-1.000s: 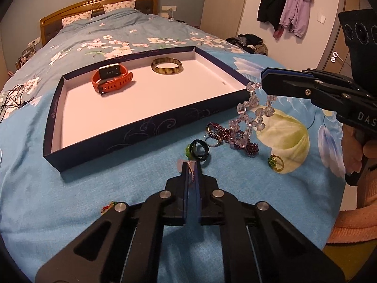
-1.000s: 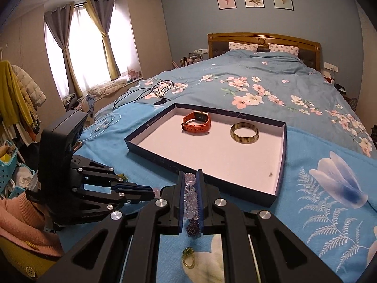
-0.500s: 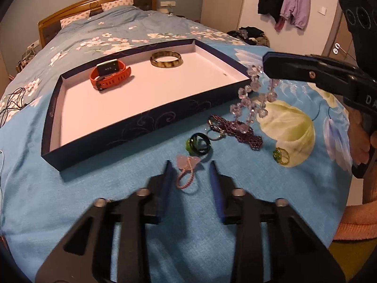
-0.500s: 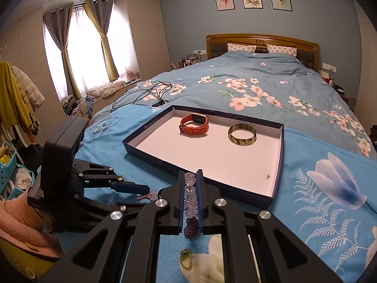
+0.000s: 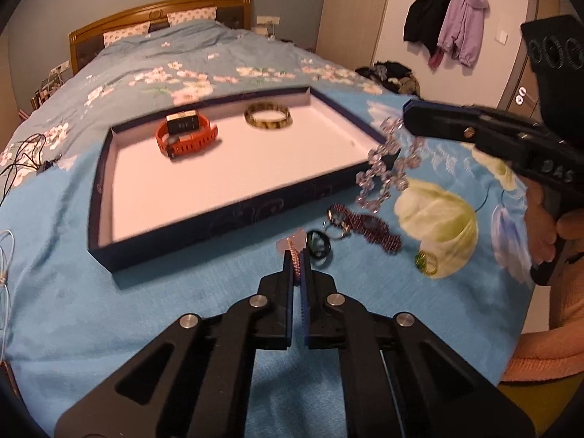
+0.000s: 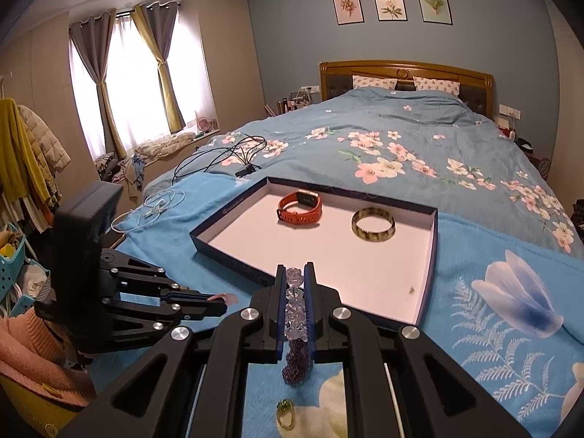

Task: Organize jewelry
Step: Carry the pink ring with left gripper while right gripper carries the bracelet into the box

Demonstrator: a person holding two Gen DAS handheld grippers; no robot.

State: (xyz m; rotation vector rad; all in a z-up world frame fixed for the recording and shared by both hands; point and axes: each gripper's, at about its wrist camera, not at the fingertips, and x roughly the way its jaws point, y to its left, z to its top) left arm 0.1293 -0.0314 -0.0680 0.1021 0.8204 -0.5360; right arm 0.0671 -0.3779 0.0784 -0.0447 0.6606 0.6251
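A navy tray [image 5: 226, 215] [image 6: 432, 241] with a white floor lies on the blue bedspread and holds an orange watch [image 5: 186, 135] [image 6: 300, 207] and a mottled bangle [image 5: 268, 116] [image 6: 373, 224]. My left gripper [image 5: 297, 255] [image 6: 219, 301] is shut on a small pink cord bracelet [image 5: 296, 261] with a pink tag [image 6: 229, 297], just in front of the tray. My right gripper [image 6: 295, 273] [image 5: 407, 116] is shut on a clear crystal bead bracelet [image 5: 387, 168] [image 6: 295, 306] that hangs beside the tray's right corner.
On the spread right of my left gripper lie a dark ring [image 5: 318, 244], a purple beaded piece [image 5: 368, 224] [image 6: 297, 363] and a green-stone ring [image 5: 425, 263] [image 6: 285, 414]. Cables [image 6: 226, 155] lie left of the tray. A yellow-and-pink item [image 6: 33, 372] sits at the bed's edge.
My left gripper opened around the pink cord bracelet on the spread, then shut on it and lifted it. My right gripper kept hold of the crystal bracelet and rose slightly toward the tray.
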